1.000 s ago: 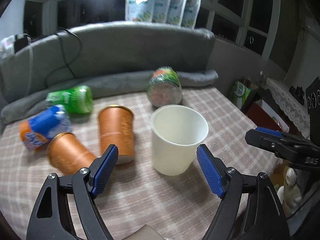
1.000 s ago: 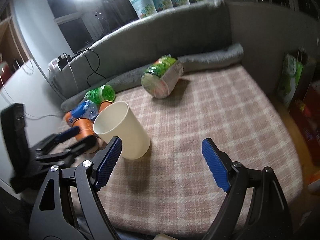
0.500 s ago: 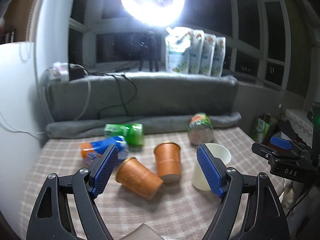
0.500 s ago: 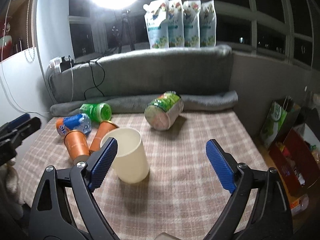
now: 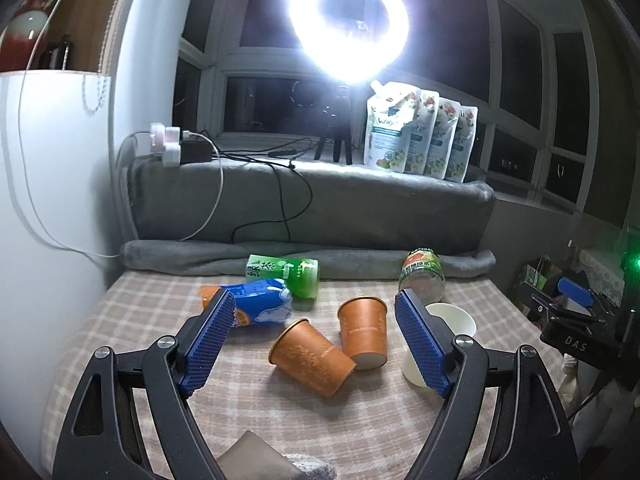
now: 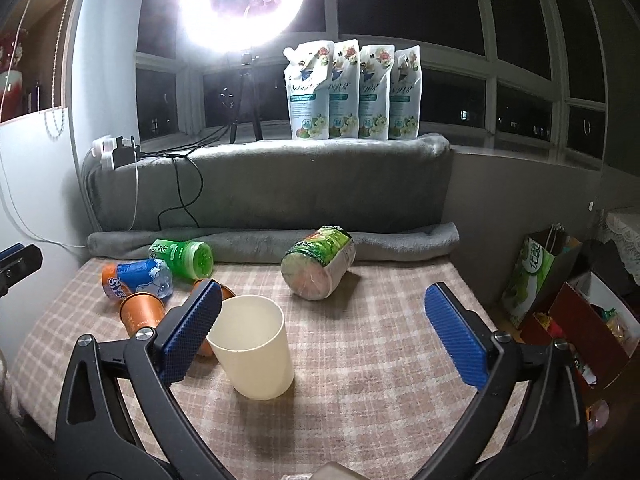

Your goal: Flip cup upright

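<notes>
The white cup [image 6: 252,348] stands mouth-up on the checked tabletop [image 6: 380,360], so the flip reads as done for this cup; the relation that any further move turns on is where the lying cups sit from each tool. From the left tool [image 5: 316,344], wide open and holding nothing, one orange cup [image 5: 312,356] lies on its side directly ahead between the two blue pads, its long axis slanting from a mouth at the near left toward a base at the far right. The second orange cup [image 5: 364,332] sits just beyond it and touching it, base toward the tool, mouth away. The white cup is off to the right of this tool, partly hidden behind its right pad. From the right tool [image 6: 324,336], also wide open and empty, the white cup is ahead and to the left, close to the left pad, while the orange cups are further left, half hidden behind that pad. The left tool is judged nearer to the lying orange cups. Compared with a second ago, both tools have drawn back and risen: the white cup, then close between the left tool's pads, now lies off to its right, and the ring light [image 5: 348,28] has come into view.
</notes>
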`<state>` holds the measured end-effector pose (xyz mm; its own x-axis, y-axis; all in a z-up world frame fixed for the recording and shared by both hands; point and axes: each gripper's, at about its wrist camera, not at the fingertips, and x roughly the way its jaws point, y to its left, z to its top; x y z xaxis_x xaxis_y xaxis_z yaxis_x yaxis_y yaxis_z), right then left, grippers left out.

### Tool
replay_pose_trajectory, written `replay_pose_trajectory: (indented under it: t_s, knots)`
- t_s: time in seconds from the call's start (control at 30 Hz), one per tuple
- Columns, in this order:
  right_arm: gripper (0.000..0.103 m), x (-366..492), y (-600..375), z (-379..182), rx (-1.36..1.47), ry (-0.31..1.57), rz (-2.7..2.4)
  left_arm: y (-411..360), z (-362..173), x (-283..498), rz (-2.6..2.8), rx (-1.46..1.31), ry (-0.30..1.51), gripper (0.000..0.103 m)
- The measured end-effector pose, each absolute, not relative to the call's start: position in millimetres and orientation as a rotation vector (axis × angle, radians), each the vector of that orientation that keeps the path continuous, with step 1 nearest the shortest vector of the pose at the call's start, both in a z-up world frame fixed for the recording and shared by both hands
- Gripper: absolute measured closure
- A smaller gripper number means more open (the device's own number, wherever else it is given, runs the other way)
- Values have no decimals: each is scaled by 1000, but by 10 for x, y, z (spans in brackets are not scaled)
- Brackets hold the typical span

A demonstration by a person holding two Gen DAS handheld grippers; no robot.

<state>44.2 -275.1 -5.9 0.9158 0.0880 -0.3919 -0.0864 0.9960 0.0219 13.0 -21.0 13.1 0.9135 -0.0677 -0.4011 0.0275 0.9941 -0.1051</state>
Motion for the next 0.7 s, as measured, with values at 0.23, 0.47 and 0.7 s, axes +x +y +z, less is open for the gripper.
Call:
replay_pose_trajectory:
  t_s: [0.23,0.47,0.7]
  knots:
    - [0,410,-2670,-20,-21,375,78,-144,170,77,-43,-112,404,21]
    - [0,409,-2634,3,-26,368,78,-124,187,56,-38,-112,397,21]
    - [0,410,-2625,6,-25,366,77,-126,189,53,-38,-112,395,21]
